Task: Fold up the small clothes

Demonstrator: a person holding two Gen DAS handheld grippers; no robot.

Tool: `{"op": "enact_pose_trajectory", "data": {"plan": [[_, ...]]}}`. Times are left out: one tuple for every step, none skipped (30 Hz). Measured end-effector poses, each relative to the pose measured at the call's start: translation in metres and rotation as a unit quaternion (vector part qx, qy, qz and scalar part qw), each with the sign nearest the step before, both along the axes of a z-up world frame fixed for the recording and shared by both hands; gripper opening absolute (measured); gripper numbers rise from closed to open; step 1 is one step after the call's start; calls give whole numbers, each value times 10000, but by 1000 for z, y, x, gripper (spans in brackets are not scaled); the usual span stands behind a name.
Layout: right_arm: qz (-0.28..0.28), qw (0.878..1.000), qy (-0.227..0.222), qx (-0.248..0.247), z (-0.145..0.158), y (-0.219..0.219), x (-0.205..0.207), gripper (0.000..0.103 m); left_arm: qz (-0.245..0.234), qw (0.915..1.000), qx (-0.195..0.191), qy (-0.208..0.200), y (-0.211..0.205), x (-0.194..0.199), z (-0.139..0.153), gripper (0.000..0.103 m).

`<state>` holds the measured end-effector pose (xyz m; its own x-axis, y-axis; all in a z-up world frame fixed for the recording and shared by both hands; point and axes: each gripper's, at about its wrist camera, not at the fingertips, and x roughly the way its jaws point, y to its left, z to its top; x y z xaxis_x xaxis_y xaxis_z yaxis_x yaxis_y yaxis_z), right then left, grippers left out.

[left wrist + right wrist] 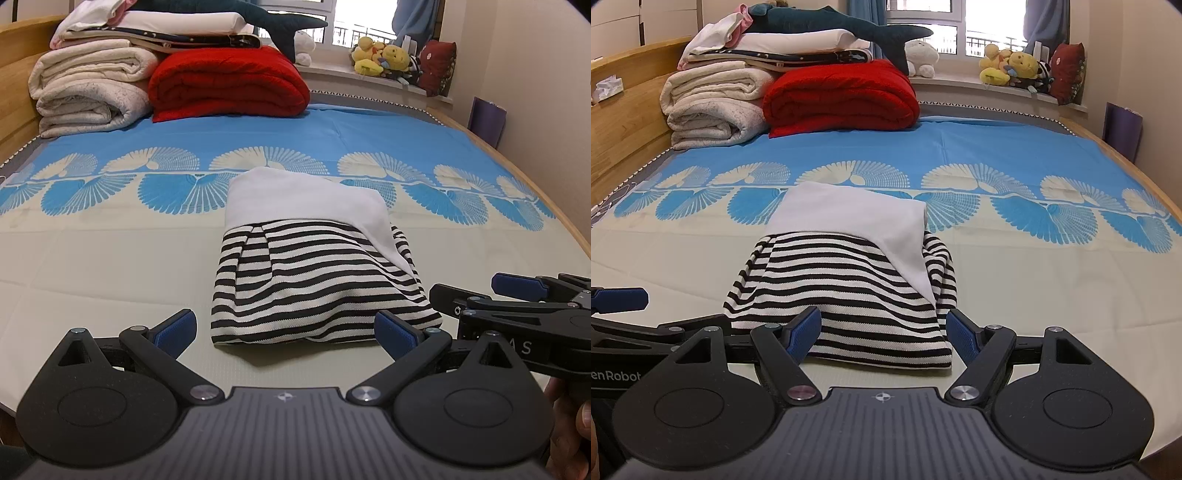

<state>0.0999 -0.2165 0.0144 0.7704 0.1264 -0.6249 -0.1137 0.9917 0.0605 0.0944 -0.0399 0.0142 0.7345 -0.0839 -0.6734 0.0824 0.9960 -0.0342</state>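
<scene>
the striped garment (314, 280) lies folded on the bed sheet (110, 258), its white half (303, 199) turned over the far end and sagging down its right side. your left gripper (284, 332) stands wide and empty just short of the garment's near hem; your right gripper (882, 332) is equally wide, nothing between the pads, straddling the near right corner. risk: pinch only the top layer at that hem and the stack will peel apart when lifted; the loose white flap will likely slide off if you drag. the two tools sit close beside each other near the hem, so a sideways sweep could knock them together. open sheet left, right and beyond the garment; the red blanket (229, 85) is well apart from it.
</scene>
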Motion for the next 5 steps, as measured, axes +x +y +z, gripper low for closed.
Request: {"op": "enact_pose_trajectory", "data": {"plan": [[-2,10000,1,1,0,0,0,76,-9,10000,0,-9,0,0,0,102],[-9,10000,8,1,-1,1,0,76,-36,10000,4,-8,2,0,-1,102],[-11,10000,13,0,-2,1,0,76,-40,10000,5,-3,3,0,-1,102],[-14,10000,17,-3,-3,1,-1,76,-44,10000,6,3,3,0,-2,102],[-20,10000,21,-6,-3,2,0,76,-52,10000,7,7,4,1,-2,102]]}}
